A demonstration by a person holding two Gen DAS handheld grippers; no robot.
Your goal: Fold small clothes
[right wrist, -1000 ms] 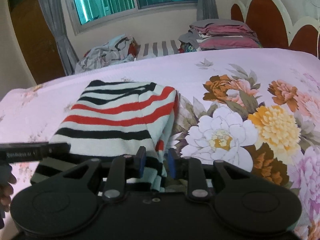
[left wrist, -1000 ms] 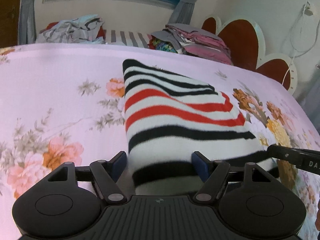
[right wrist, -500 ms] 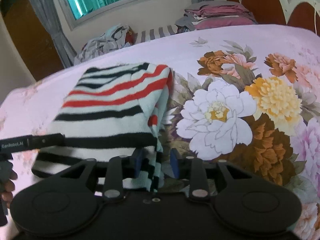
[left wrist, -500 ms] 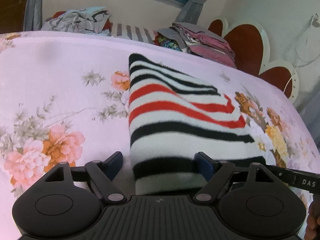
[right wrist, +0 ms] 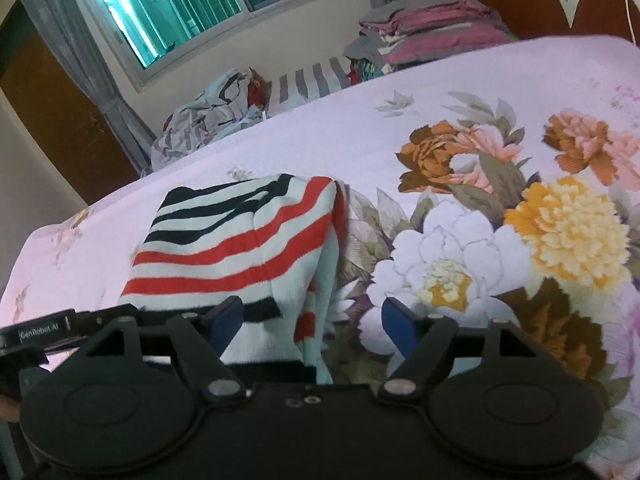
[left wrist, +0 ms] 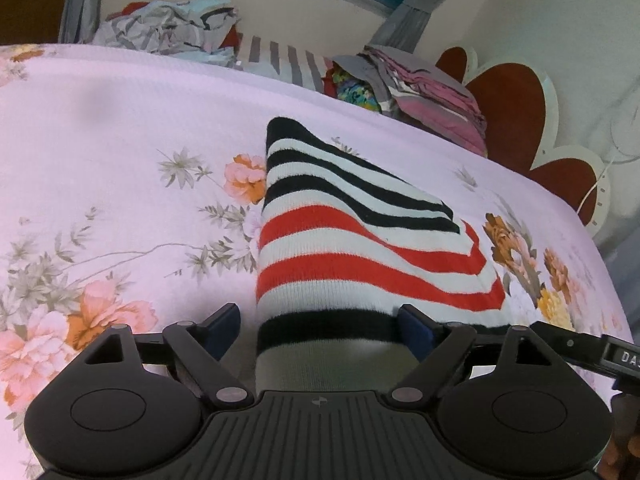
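- Since a second ago: right gripper (right wrist: 312, 318) gone from pinching the near right edge of the sweater (left wrist: 360, 256) to fully spread, cloth let go.
- Left gripper (left wrist: 316, 326) spread then as now, astride the near left corner of the sweater; view tipped a little lower and closer.
- Sweater lying much as before, no fresh crease or shift worth noting.
- Now: folded striped sweater flat on the bed (left wrist: 120, 140), roughly mid-bed toward the near edge, its far end pointing at the far edge and the clothes pile (left wrist: 172, 32).
- Left gripper open wide, one finger (left wrist: 416, 330) against the black stripe, the other just off the left edge on bare sheet.
- Right gripper open over the sweater's right edge, where loose layers (right wrist: 320, 280) hang slightly uneven; nothing clamped.
- Step in hand, as a judgement: a fold just finished and released, or hands resetting for the last fold.
- Next move likely needs both grippers closing on the near corners through all layers, then lifting and carrying the near end toward the far end, keeping edges square.
- Folded stack (right wrist: 432, 28) well apart, by the headboard corner.
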